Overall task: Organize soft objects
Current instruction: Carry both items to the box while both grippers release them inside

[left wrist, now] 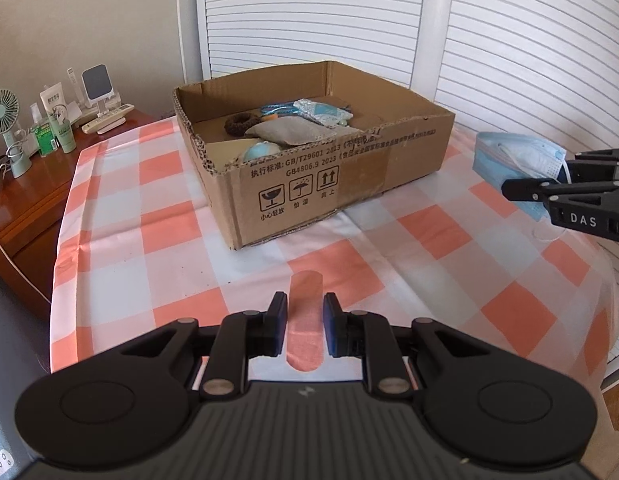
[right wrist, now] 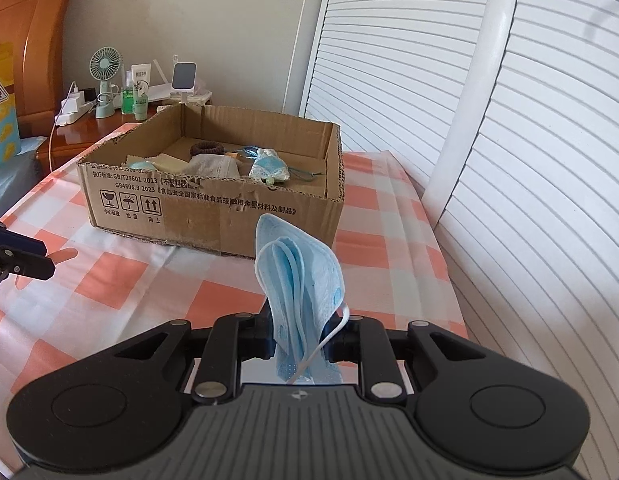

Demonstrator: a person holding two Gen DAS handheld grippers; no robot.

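Observation:
A low cardboard box (left wrist: 349, 168) stands on the checked tablecloth and holds several soft items: a brown hair tie (left wrist: 239, 122), a grey pouch (left wrist: 287, 132), a pale blue patterned sachet (left wrist: 323, 112). My right gripper (right wrist: 305, 328) is shut on a blue face mask (right wrist: 301, 276) and holds it above the cloth, in front of the box (right wrist: 213, 200). The mask also shows in the left wrist view (left wrist: 517, 158), right of the box. My left gripper (left wrist: 305, 324) is partly open, its fingers either side of a pink adhesive bandage (left wrist: 305, 320); I cannot tell if they touch it.
A wooden nightstand (left wrist: 41, 184) at the left carries a small fan (left wrist: 5, 132), bottles and remotes. White louvred doors (left wrist: 509, 40) stand behind and to the right of the table. The tablecloth (left wrist: 149, 216) drops off at left and right edges.

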